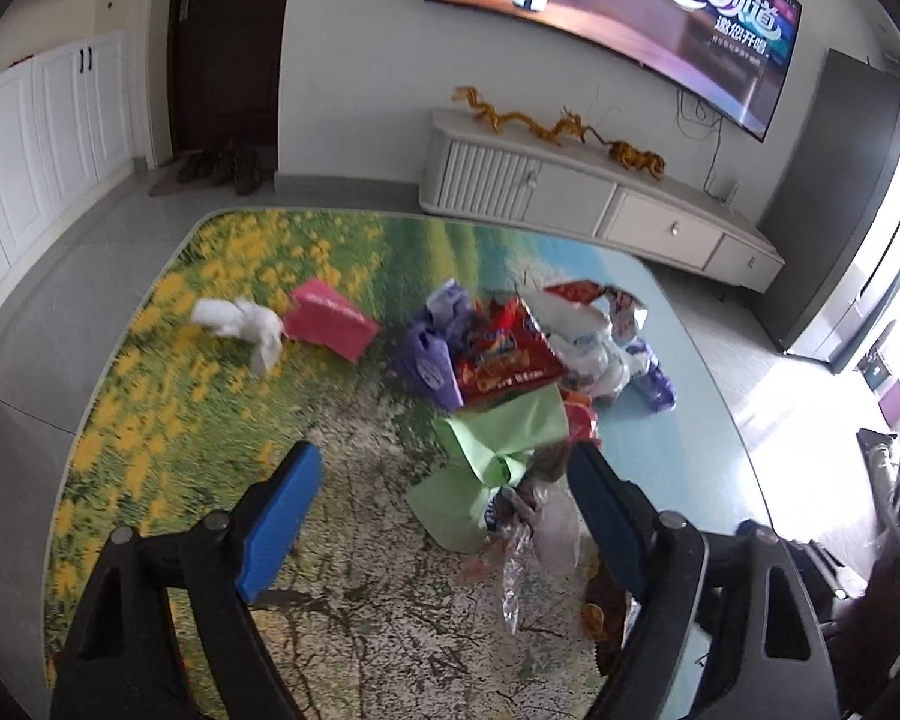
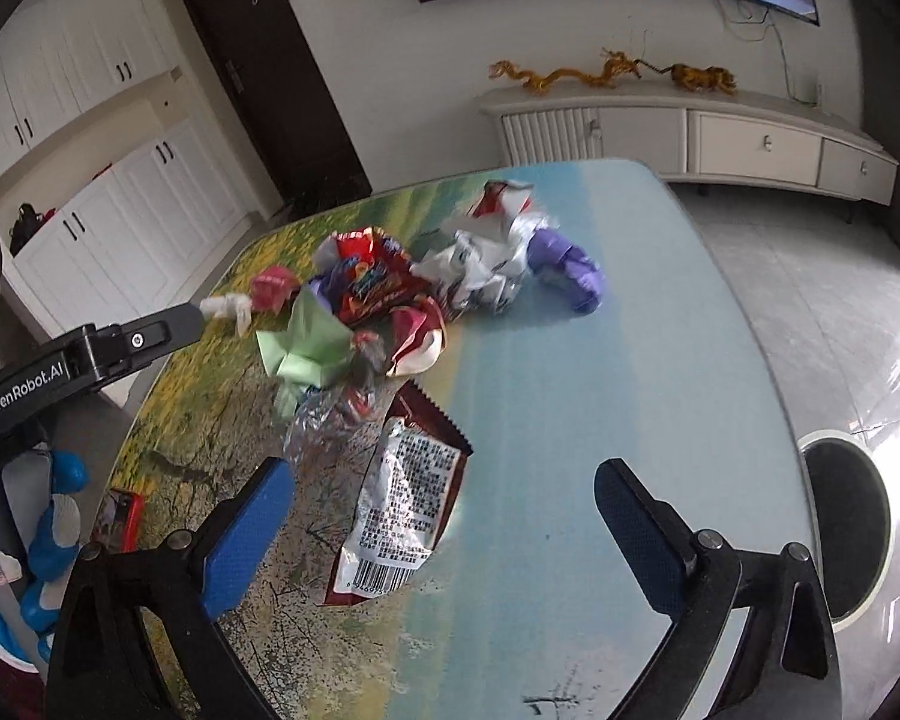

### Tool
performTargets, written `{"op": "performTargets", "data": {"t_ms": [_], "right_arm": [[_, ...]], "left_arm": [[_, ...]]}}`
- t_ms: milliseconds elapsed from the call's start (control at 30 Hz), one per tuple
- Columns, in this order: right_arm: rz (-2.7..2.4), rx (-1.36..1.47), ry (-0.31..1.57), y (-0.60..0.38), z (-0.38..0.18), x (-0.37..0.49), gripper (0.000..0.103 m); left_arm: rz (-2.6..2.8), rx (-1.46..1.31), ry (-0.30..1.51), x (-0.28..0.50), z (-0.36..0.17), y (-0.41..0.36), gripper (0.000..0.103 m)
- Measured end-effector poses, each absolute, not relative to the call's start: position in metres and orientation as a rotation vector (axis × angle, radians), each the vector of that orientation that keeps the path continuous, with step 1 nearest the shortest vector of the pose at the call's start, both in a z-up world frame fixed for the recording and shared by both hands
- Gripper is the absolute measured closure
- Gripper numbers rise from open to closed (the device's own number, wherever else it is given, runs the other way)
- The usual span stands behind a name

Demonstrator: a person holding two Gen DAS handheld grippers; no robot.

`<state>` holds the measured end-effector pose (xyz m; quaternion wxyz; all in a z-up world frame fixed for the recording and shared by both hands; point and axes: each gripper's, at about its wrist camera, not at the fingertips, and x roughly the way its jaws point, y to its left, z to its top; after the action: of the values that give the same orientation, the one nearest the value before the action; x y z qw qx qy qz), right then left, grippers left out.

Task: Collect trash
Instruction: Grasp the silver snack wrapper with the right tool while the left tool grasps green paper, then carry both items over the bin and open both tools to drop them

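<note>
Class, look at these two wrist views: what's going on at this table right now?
A person holding a gripper in each hand is clearing litter off a table covered with a landscape-print cloth. Both the left gripper and the right gripper have their jaws open and hold nothing. The left one points at crumpled green paper at the near edge of a wrapper pile; the right hovers over a brown snack packet lying barcode side up. A white tissue and pink packet lie apart.
</note>
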<state>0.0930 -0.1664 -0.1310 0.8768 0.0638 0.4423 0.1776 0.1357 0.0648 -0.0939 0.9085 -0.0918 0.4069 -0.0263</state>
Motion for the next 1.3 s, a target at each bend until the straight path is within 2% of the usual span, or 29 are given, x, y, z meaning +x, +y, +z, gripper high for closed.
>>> {"op": "performTargets", "data": {"t_ms": [200,367,400,467,533,633,833,1300], "right_arm": [[0.396,0.109,1.001,-0.151,-0.165,0.114,0.015],[0.411,0.12,1.017,-0.153,-0.171,0.122,0.031],[0.413,0.118,1.013,-0.154,-0.171,0.122,0.033],[0.423,0.12,1.015,-0.156,-0.169,0.124,0.049],[0.44,0.146,1.012,-0.155,-0.172,0.126,0.057],[0.448,0.16,0.998,-0.157,-0.17,0.125,0.067],[0.467,0.183,0.947,-0.161,-0.154,0.118,0.072],[0.4,0.261,0.75,-0.2,-0.086,0.084,0.074]], "left_arm": [[-0.055,-0.183,0.898,0.164,-0.115,0.05,0.029],[-0.063,-0.19,0.948,0.181,-0.137,0.046,0.037],[-0.068,-0.191,0.955,0.184,-0.141,0.045,0.042],[-0.088,-0.206,0.966,0.189,-0.147,0.045,0.051],[-0.102,-0.217,0.97,0.193,-0.149,0.045,0.066],[-0.121,-0.259,0.965,0.195,-0.149,0.051,0.071],[-0.143,-0.3,0.918,0.186,-0.134,0.062,0.078],[-0.252,-0.262,0.739,0.138,-0.049,0.038,0.081]]}}
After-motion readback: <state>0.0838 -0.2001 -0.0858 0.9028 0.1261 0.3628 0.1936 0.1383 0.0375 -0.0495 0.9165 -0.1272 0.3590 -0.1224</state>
